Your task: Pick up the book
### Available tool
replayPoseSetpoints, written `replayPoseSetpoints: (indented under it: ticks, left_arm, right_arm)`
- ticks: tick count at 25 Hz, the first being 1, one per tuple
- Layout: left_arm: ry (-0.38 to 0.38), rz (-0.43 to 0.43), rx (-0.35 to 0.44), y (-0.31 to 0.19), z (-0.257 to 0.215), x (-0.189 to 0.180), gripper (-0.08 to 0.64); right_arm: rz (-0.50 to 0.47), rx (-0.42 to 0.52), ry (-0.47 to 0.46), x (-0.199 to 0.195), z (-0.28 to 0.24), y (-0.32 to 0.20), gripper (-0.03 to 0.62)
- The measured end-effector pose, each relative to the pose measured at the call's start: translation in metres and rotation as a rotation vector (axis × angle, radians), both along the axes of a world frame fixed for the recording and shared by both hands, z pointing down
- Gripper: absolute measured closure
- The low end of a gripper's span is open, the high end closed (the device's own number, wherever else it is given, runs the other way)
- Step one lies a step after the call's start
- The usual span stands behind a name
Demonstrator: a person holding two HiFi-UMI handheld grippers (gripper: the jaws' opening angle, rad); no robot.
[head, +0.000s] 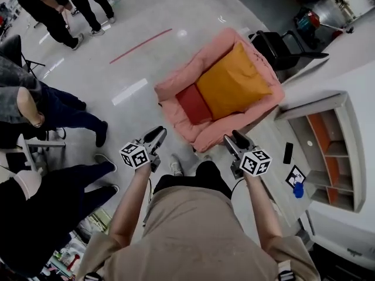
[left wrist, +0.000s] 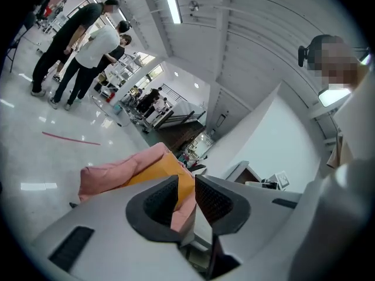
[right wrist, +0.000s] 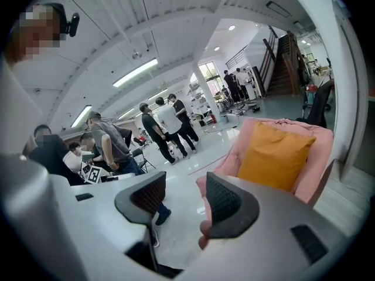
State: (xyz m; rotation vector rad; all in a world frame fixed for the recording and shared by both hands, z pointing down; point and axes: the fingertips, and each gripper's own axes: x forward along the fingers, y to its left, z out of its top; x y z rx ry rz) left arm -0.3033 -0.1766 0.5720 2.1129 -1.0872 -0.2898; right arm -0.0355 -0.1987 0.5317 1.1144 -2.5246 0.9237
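Book (head: 193, 103): a flat red slab on the armchair seat. It is probably the book, though the head view is too coarse to show a cover or pages. It lies at the front of the seat, well apart from both claws.
Armchair (head: 173, 90): pink and soft-sided, standing on the grey floor (head: 105, 69) at 12 o'clock from the person.
Cushion (head: 234, 84): orange, filling the rest of the seat. It touches the book's edge and sits at 2 o'clock from it.
Left claw (head: 157, 134): held out over the floor, pointing toward the armchair's near left corner. Its own view shows the jaws a narrow gap apart with nothing between the pads, only the armchair far behind them.
Right claw (head: 235, 138): held out at the armchair's near right corner. Its jaws stand wider apart and are empty, with floor and armchair seen past them.
Book from the claws: at about 1 o'clock from the left one and 11 o'clock from the right one in the head view.
Red line (head: 140, 45): a strip on the floor at 10 o'clock from the armchair.
Tabletop (head: 275, 168): at 3 o'clock from the right claw, carrying a black phone (head: 287, 153).
Shelf (head: 328, 148): grey with orange panels, just beyond the tabletop.
Office chair (head: 281, 48): black, at 2 o'clock from the armchair.
People (head: 53, 113): several sit or stand along the left edge and at the top left.
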Motion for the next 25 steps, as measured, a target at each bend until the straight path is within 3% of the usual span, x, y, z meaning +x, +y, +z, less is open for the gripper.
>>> replayPoseSetpoints:
  ticks: [8,13,21,25]
  left_arm:
    - [-0.033,0.077,-0.046,-0.044,0.022,0.021,0.476]
    - [-0.070,0.073,-0.082,-0.073,0.034,0.022,0.472]
    - [-0.133,0.058,-0.193,-0.120,0.080,0.033,0.472]
    - [-0.156,0.069,-0.224,-0.152,0.109,0.044,0.472]
  right_arm:
    - [-0.002,-0.074,0.067,0.006,0.055,-0.031,0.373]
    - [-0.050,-0.134,0.106,0.001,0.108,-0.070,0.373]
    - [-0.103,-0.269,0.244,0.000,0.258,-0.142,0.371]
    - [-0.116,-0.324,0.294,-0.004,0.340,-0.176,0.339]
